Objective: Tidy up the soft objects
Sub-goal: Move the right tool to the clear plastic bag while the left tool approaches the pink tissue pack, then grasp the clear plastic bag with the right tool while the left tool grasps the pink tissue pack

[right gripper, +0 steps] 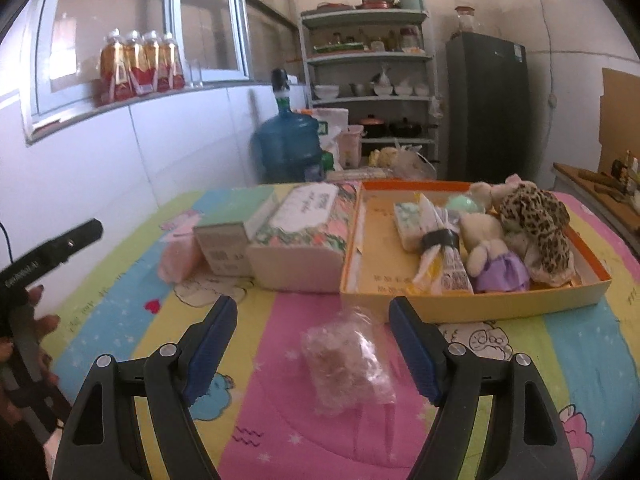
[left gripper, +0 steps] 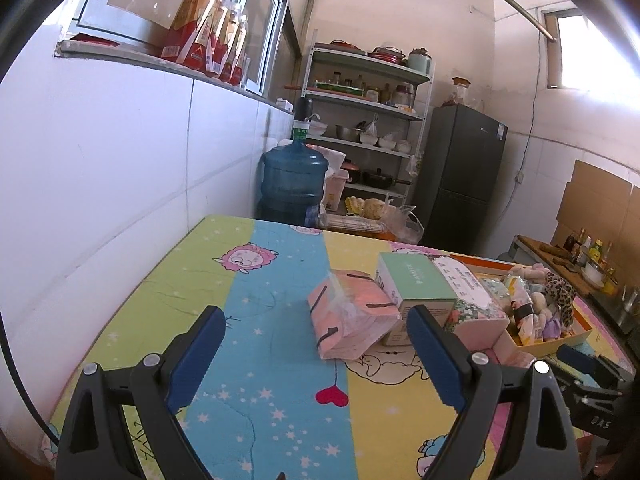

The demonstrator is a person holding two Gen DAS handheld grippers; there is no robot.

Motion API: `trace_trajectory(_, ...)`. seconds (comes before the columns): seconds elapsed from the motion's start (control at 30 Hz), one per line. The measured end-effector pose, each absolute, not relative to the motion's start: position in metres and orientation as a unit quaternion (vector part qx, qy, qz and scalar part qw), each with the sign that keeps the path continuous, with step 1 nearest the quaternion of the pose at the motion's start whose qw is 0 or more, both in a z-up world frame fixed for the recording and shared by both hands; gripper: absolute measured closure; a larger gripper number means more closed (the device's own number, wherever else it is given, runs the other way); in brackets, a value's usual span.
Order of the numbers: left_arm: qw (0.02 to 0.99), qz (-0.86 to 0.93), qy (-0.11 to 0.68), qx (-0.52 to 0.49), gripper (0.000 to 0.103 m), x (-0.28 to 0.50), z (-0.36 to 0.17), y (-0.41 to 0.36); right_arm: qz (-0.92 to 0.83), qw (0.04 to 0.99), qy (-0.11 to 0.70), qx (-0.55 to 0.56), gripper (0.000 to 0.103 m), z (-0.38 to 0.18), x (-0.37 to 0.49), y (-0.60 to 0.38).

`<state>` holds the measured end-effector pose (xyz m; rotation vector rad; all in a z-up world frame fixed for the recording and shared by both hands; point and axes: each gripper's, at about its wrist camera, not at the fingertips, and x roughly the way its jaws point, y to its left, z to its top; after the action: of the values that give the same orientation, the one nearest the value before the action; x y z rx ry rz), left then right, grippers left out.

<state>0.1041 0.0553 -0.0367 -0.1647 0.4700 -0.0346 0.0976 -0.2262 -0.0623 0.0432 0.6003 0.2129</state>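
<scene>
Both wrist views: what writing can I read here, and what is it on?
"DAS": on the black casing at the lower right of the left wrist view, faint.
Green box: lettering on top, too blurred to read.
Floral tissue pack: white label, blurred.
Bottles on the sill: labels too small.

Both grippers (left gripper: 316, 320) (right gripper: 313, 312) wide apart, empty

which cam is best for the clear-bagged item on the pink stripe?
Right wrist: the clear-bagged item lies unobstructed on the cloth, centred ahead of the open right claw. Left wrist does not show it at all; only tissue packs and the tray appear there.
</scene>
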Motion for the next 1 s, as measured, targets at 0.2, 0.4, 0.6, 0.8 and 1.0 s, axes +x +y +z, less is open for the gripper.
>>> trace_trajectory(0.2, 0.967, -0.024, 0.24, -0.077, 0.011, 0.113, -0.039, 0.055, 0.096, 0.937, 0.335, 0.011, 0.024, -0.081, 0.113, -0.23)
trace_trajectory(0.4, 0.963, -0.055, 0.258, -0.05, 0.011, 0.129, -0.042, 0.047, 0.106, 0.926, 0.363, 0.007, 0.025, -0.096, 0.122, -0.23)
trace_trajectory(0.6, 0.951, -0.072, 0.3, -0.01, 0.011, 0.155, -0.06, 0.037, 0.127, 0.922, 0.367, 0.005, 0.051, -0.096, 0.125, -0.224)
trace_trajectory(0.8, 0.934, -0.048, 0.355, 0.011, 0.011, 0.182, -0.082, 0.04, 0.15, 0.919, 0.365, 0.015, 0.05, -0.094, 0.129, -0.215)
trace_trajectory(1.0, 0.926, -0.041, 0.374, 0.038, 0.025, 0.196, -0.088, 0.029, 0.163, 0.919, 0.357, 0.021, 0.05, -0.089, 0.134, -0.209)
